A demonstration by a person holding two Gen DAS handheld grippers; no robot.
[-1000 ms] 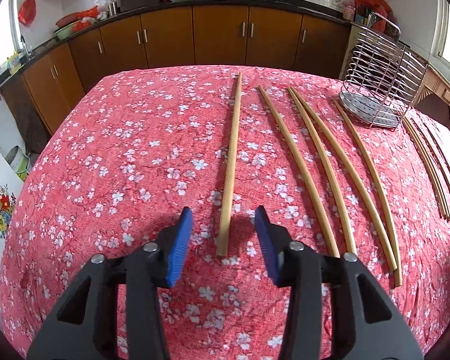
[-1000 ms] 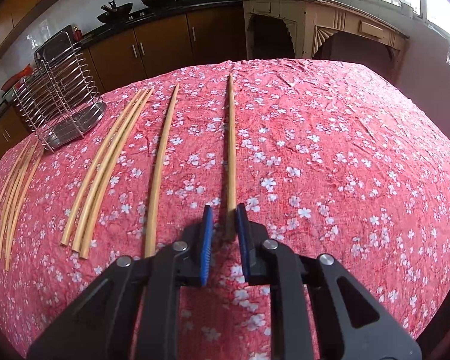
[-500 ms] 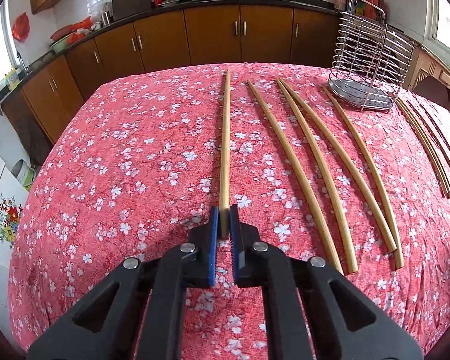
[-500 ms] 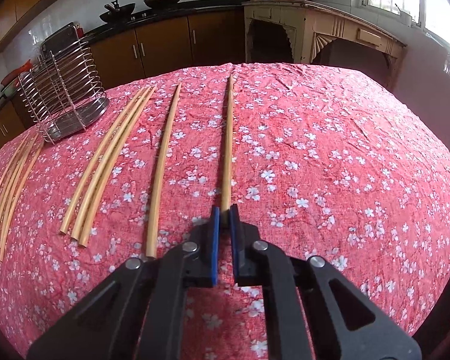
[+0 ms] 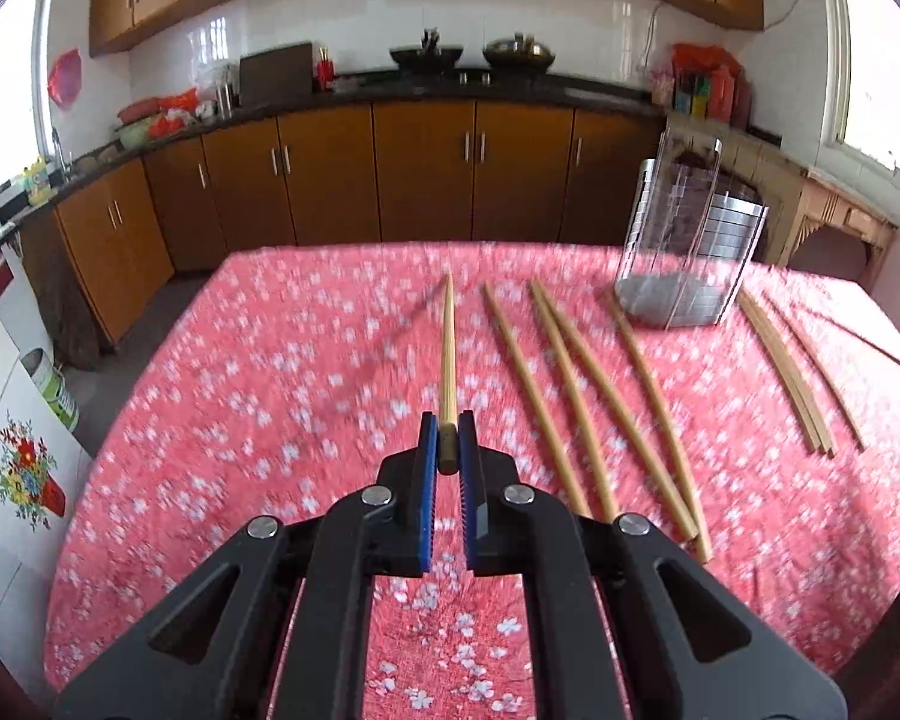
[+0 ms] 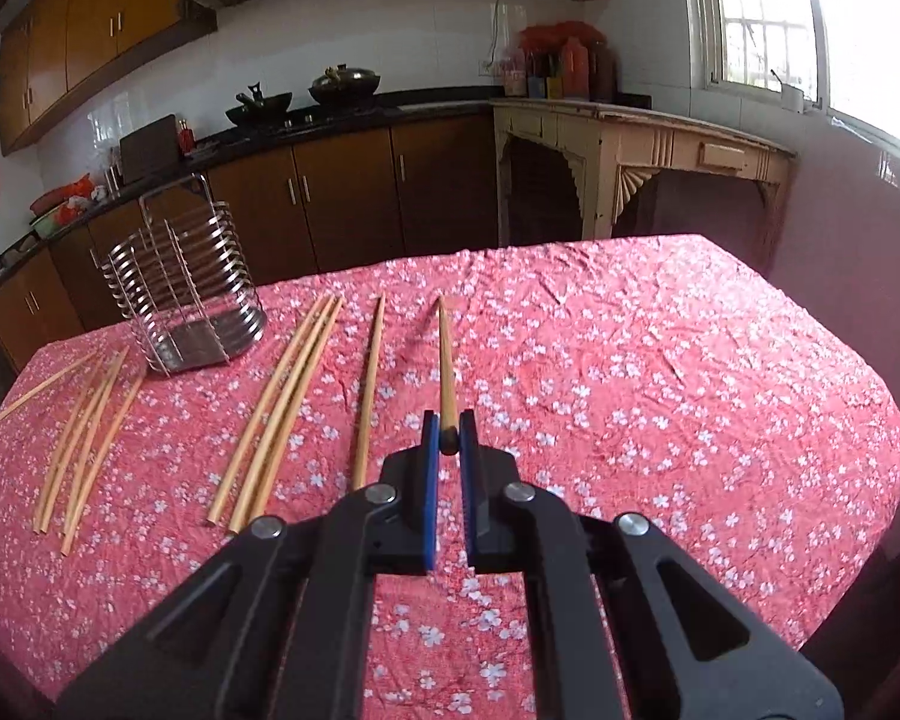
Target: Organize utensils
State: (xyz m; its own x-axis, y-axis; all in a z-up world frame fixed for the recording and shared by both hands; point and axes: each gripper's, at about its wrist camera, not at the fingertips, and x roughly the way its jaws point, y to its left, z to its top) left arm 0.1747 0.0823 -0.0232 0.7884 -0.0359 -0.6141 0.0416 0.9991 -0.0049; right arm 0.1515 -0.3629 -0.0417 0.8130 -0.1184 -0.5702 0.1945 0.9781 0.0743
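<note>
My left gripper (image 5: 448, 441) is shut on the near end of a long bamboo chopstick (image 5: 447, 354), held lifted above the red floral tablecloth (image 5: 282, 420). My right gripper (image 6: 448, 438) is shut on the near end of another chopstick (image 6: 446, 360), also raised off the cloth. Several more chopsticks (image 5: 576, 402) lie side by side on the cloth to the right in the left wrist view, and to the left (image 6: 282, 402) in the right wrist view. A wire utensil holder (image 5: 687, 252) stands upright at the back; it also shows in the right wrist view (image 6: 186, 294).
A further bundle of thin chopsticks (image 5: 792, 372) lies beyond the holder, seen at far left in the right wrist view (image 6: 84, 432). Brown kitchen cabinets (image 5: 420, 174) run behind the table. A carved beige side table (image 6: 642, 174) stands at the back right.
Both grippers closed on a chopstick end and lifted it off the cloth; both views have tilted up and now show more of the kitchen.
</note>
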